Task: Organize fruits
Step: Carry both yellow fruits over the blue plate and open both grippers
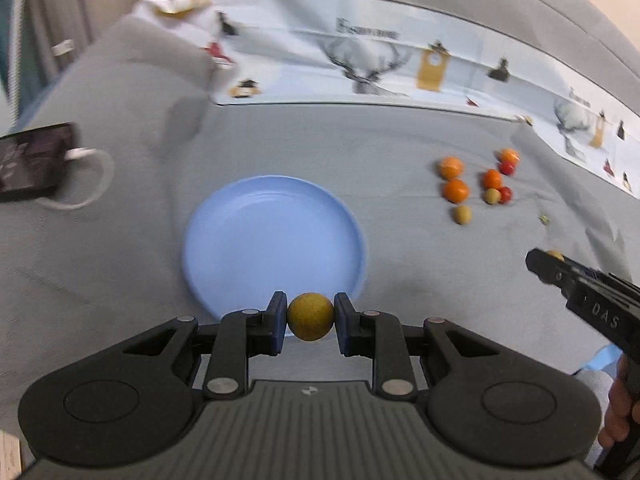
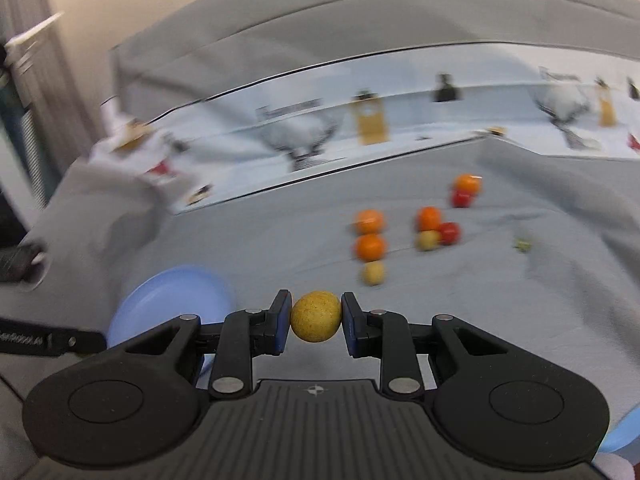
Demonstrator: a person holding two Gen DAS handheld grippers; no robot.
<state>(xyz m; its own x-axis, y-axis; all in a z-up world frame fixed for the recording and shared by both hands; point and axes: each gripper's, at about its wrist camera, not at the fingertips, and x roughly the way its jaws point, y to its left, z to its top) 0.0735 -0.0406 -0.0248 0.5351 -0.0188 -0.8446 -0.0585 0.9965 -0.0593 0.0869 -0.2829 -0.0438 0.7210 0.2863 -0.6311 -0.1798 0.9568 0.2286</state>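
The left gripper point(image 1: 311, 322) is clamped on a round yellow fruit point(image 1: 311, 322), pads pressing both its sides; the blue plate point(image 1: 240, 216) lies directly ahead and below, its near rim just past the fingertips, so a short forward drop should land the fruit there; the right gripper point(image 2: 316, 322) pinches a second yellow fruit point(image 2: 316, 322) and sits farther off, the plate showing to its left point(image 2: 176, 300); the loose fruits point(image 1: 476, 184) remain on the grey cloth point(image 1: 120, 260), well right of the plate.
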